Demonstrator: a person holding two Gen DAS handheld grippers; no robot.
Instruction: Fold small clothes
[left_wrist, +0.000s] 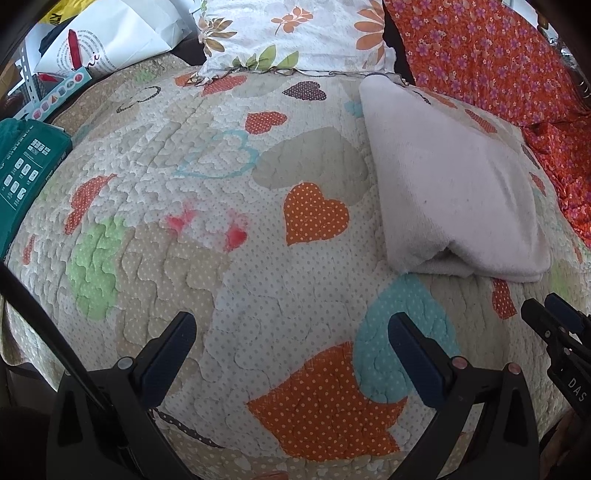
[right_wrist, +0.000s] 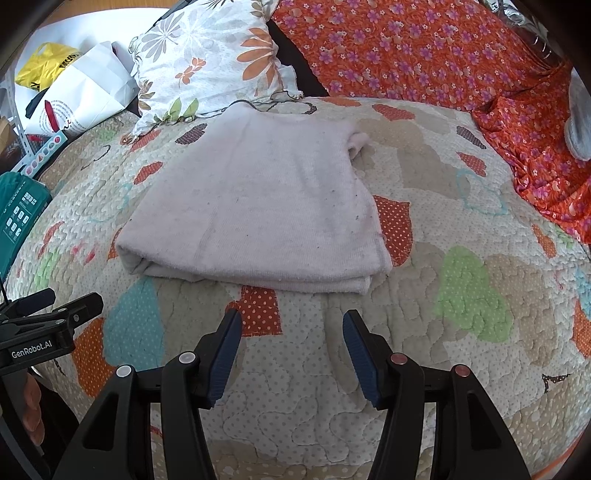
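Note:
A pale pink small shirt (right_wrist: 258, 199) lies folded in layers on the heart-patterned quilt (right_wrist: 461, 288), with one short sleeve sticking out at its far right. In the left wrist view the shirt (left_wrist: 447, 184) lies to the right. My left gripper (left_wrist: 291, 325) is open and empty above bare quilt (left_wrist: 207, 177), left of the shirt. My right gripper (right_wrist: 291, 325) is open and empty, just short of the shirt's near folded edge. Each gripper shows at the edge of the other's view, the right one (left_wrist: 554, 314) and the left one (right_wrist: 55, 302).
A floral pillow (right_wrist: 210, 62) lies behind the shirt. An orange flowered cloth (right_wrist: 443, 55) covers the far right. A white paper bag (right_wrist: 85, 96), a yellow bag (right_wrist: 48, 66) and a teal box (right_wrist: 18, 210) sit at the left edge of the bed.

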